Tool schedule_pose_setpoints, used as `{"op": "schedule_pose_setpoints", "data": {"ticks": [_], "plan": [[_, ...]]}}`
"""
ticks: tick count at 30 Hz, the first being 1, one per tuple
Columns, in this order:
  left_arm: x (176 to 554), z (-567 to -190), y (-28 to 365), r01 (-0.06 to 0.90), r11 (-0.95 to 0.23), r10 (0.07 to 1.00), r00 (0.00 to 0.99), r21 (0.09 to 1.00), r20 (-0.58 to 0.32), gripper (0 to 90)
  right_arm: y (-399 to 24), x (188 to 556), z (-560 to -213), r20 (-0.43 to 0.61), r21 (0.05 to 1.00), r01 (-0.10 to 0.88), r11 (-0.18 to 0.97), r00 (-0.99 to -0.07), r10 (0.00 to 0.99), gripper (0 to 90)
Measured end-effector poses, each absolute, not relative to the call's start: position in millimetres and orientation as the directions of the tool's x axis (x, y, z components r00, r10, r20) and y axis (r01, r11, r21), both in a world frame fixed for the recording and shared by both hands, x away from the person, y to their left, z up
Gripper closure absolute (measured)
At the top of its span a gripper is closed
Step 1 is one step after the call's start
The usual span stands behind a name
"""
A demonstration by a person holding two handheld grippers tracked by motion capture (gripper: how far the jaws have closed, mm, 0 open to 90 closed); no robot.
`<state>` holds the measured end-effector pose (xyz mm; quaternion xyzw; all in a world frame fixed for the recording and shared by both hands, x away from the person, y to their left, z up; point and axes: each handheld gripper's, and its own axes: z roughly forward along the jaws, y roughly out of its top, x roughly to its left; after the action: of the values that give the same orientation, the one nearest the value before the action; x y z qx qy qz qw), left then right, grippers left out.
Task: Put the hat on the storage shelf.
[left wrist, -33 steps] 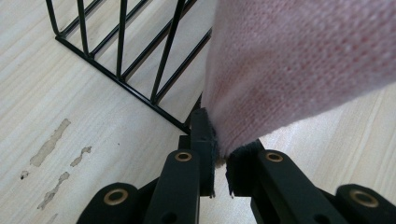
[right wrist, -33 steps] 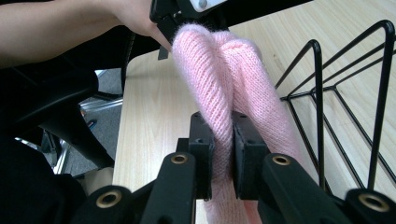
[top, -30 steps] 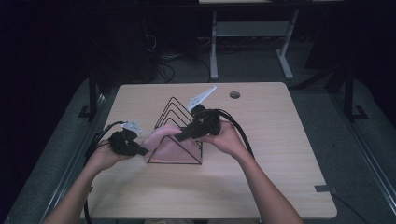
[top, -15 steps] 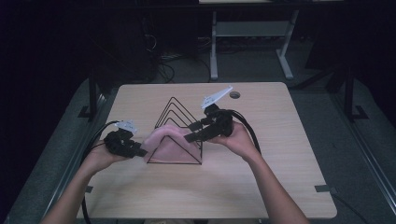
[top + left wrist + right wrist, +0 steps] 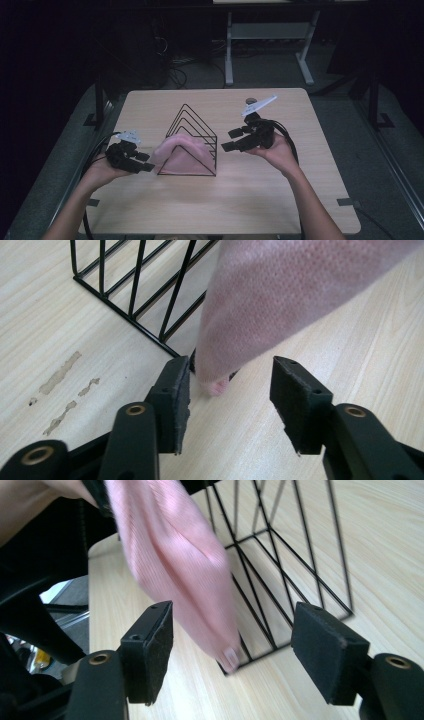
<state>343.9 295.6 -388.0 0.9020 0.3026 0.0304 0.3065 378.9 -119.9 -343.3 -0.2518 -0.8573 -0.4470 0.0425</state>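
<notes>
Hanging over the black wire rack with pointed triangle loops is one soft pink cloth, and it drapes down both sides of the front loops like a little tent. The rack stands near the middle of the pale wooden table. So the big part of the job looks done: the cloth is on the rack and nobody is holding it.

The left gripper sits just beside the cloth's lower left end. Its jaws have just been opening and now stand apart, with the cloth tip right in front of them but not pinched. The right gripper is off to the right of the rack, away from the cloth. Its jaws have also just been opening and are spread wide with nothing inside.

What is left seems small, maybe only pulling both hands back.

Counting: one cloth, one rack, one table, two grippers
</notes>
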Motion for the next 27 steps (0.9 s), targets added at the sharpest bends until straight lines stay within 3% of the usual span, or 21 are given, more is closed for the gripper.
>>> {"op": "schedule_pose_setpoints", "data": {"ticks": [27], "plan": [[318.0,-401.2,306.6,0.543,-0.586,0.599,0.790,0.601,-0.131,33.9,-228.6,316.4,-406.7,0.287,0.701,0.601,0.384,-0.731,0.619,28.0]]}}
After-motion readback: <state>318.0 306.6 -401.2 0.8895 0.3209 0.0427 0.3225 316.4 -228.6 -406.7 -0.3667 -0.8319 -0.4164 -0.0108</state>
